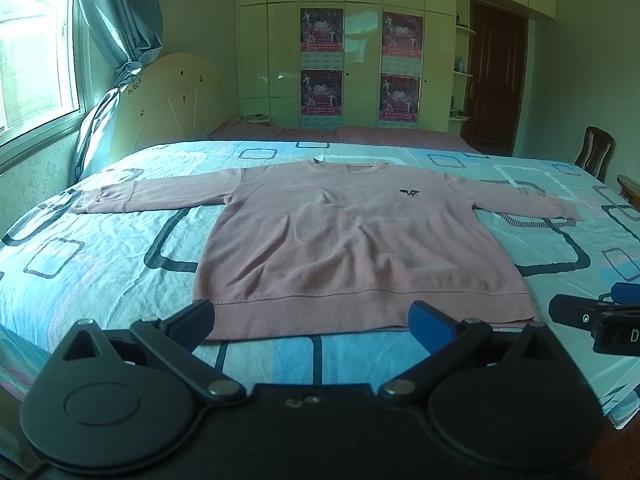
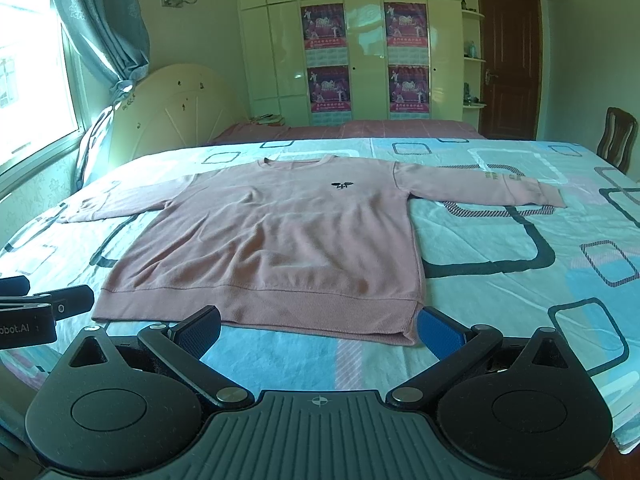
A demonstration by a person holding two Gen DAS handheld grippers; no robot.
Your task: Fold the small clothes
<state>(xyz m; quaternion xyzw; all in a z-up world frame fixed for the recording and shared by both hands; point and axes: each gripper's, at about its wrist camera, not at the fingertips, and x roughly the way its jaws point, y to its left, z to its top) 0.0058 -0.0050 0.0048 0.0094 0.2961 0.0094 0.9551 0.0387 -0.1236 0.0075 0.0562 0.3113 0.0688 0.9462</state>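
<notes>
On bed [image 1: 120,248], pink sweater [image 1: 340,240], cuffs blurred

Pink sweater [image 1: 340,240]; blue bedsheet [image 1: 120,256] patterned with dark rounded squares

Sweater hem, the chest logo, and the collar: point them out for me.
Sweater hem [image 1: 360,314], left wrist view, middle of the ribbed band.
Chest logo [image 2: 342,185], right wrist view, the dark emblem.
Collar [image 1: 346,166], left wrist view, front neckline rim.
</notes>
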